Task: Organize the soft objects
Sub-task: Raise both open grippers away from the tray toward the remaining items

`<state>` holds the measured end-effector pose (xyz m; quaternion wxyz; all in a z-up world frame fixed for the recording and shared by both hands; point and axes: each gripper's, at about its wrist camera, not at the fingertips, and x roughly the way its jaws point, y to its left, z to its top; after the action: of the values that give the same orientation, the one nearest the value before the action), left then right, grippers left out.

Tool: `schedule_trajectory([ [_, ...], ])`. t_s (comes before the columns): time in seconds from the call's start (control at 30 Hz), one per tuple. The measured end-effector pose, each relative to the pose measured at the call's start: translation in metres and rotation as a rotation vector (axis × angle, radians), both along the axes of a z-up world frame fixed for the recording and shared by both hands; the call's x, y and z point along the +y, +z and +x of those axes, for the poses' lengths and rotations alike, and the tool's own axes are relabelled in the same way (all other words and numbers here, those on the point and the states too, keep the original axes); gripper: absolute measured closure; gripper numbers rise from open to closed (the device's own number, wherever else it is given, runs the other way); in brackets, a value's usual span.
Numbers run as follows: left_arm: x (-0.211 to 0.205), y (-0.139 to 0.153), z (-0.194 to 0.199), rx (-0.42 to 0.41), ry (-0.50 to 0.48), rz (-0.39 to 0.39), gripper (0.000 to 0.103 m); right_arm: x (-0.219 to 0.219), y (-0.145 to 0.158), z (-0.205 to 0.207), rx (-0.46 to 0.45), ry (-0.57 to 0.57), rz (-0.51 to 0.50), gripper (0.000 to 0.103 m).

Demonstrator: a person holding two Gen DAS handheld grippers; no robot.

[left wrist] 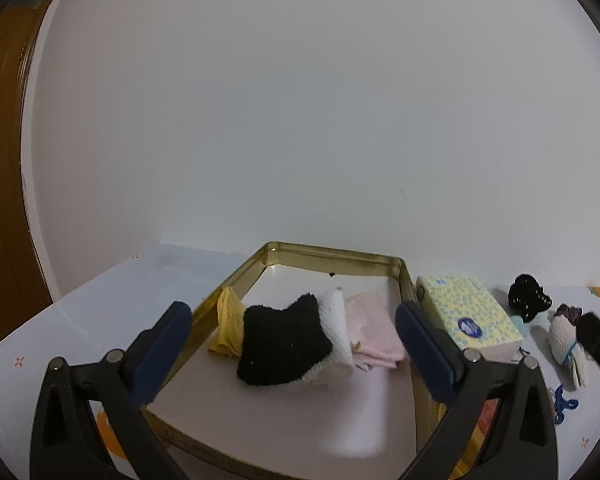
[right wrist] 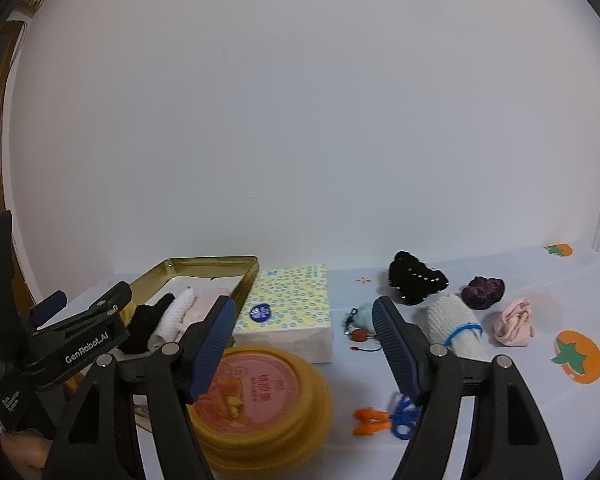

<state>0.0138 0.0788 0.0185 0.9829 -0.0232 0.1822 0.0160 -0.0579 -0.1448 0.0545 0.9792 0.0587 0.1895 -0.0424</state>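
Observation:
A gold tray (left wrist: 404, 280) holds a yellow cloth (left wrist: 228, 322), a black fuzzy sock (left wrist: 280, 344), a white knit piece (left wrist: 336, 320) and a pink cloth (left wrist: 374, 328). My left gripper (left wrist: 294, 334) is open and empty, just above and in front of them. In the right wrist view the tray (right wrist: 204, 262) is at left. My right gripper (right wrist: 304, 336) is open and empty above the table. Loose soft items lie ahead and right: a white rolled sock (right wrist: 454, 326), a black beaded piece (right wrist: 416, 282), a purple scrunchie (right wrist: 482, 292) and a pink cloth ball (right wrist: 514, 322).
A yellow tissue pack (right wrist: 288, 308) lies right of the tray, also in the left wrist view (left wrist: 466, 312). A round yellow tin with a pink lid (right wrist: 260, 396) sits near. Orange earplugs (right wrist: 370, 420), blue string (right wrist: 404, 420) and a teal charm (right wrist: 362, 316) lie on the tablecloth.

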Motion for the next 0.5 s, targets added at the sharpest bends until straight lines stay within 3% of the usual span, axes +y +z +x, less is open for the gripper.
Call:
schedule_trajectory([
  [0.5,-0.020,-0.002,-0.015,0.015,-0.036,-0.007,0.000,-0.056,0.000,-0.018,0.015,-0.064,-0.057,0.030],
])
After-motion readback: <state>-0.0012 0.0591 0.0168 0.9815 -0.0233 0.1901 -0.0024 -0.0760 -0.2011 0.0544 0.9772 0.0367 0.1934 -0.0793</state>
